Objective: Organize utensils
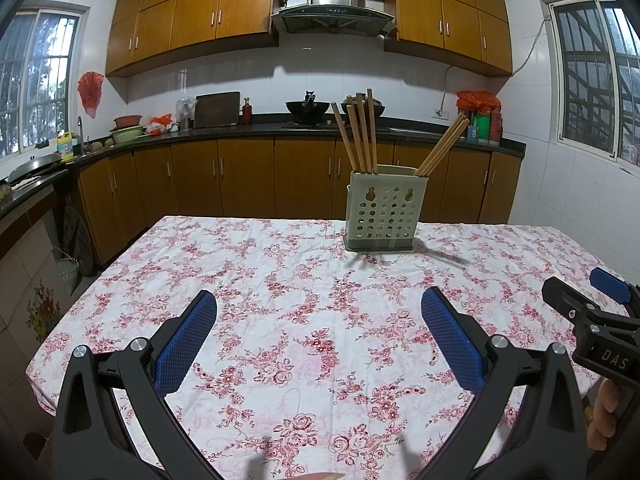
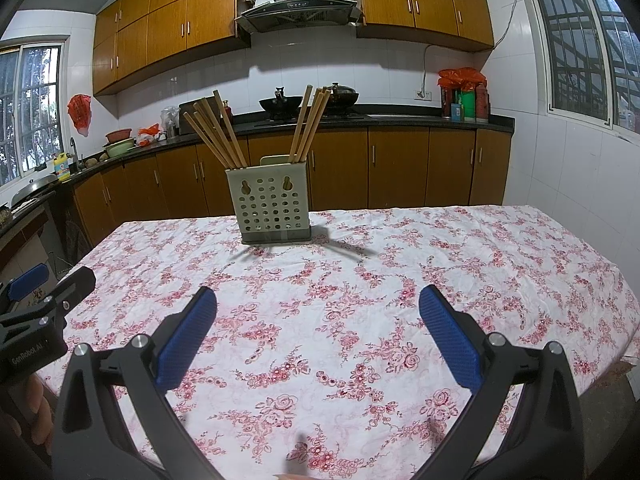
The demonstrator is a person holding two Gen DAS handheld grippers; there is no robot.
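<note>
Both black grippers with blue ribbed pads, left and right, hover spread wide and empty above the floral tablecloth; beyond stands a perforated pale-green plastic holder (wooden chopsticks fanned in two bunches).

tablecloth: white, pink-red roses | utensil holder: pale green | chopsticks: tan wood | hand-held gripper pads: blue

Your left gripper: jaws spread wide, blue pads facing inward, nothing between them. Your right gripper: jaws equally wide apart, likewise holding nothing. Both held level, side by side, each gripped by a hand.
</note>
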